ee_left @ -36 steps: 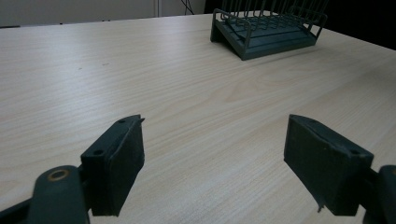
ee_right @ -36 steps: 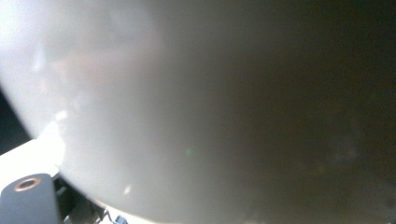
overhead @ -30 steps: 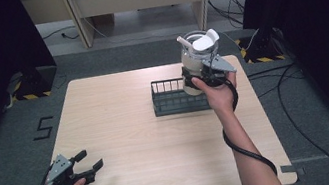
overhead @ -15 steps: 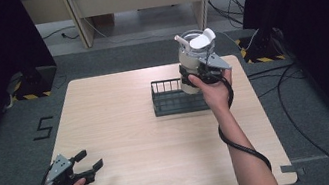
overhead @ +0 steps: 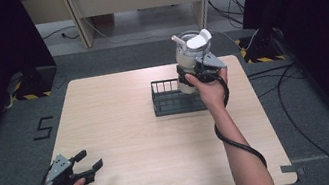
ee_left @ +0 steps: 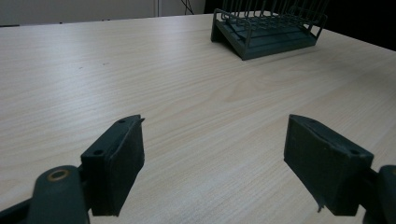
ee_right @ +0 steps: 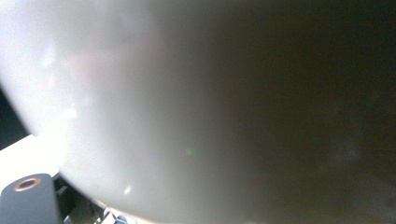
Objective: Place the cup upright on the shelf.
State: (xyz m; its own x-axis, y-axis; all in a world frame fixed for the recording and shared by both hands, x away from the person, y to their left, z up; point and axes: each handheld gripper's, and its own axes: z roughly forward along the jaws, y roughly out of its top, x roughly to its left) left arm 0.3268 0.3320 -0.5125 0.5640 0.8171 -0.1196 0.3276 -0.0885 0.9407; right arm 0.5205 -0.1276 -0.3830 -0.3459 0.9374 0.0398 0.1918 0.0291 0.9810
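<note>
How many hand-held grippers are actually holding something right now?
1. The right hand-held gripper grips the white jug, lifted above the dark rack at the table's far right. The left hand-held gripper rests open and empty at the near-left corner.

A dark mark (overhead: pixel 44 128) on the floor left of the table, perhaps a "5".

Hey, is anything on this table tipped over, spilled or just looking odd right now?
Nothing spilled or damaged. The one unusual thing: the right tool holds a white lidded container up above the dark wire rack, its flip lid open. The left tool rests open near the table's front corner.
</note>
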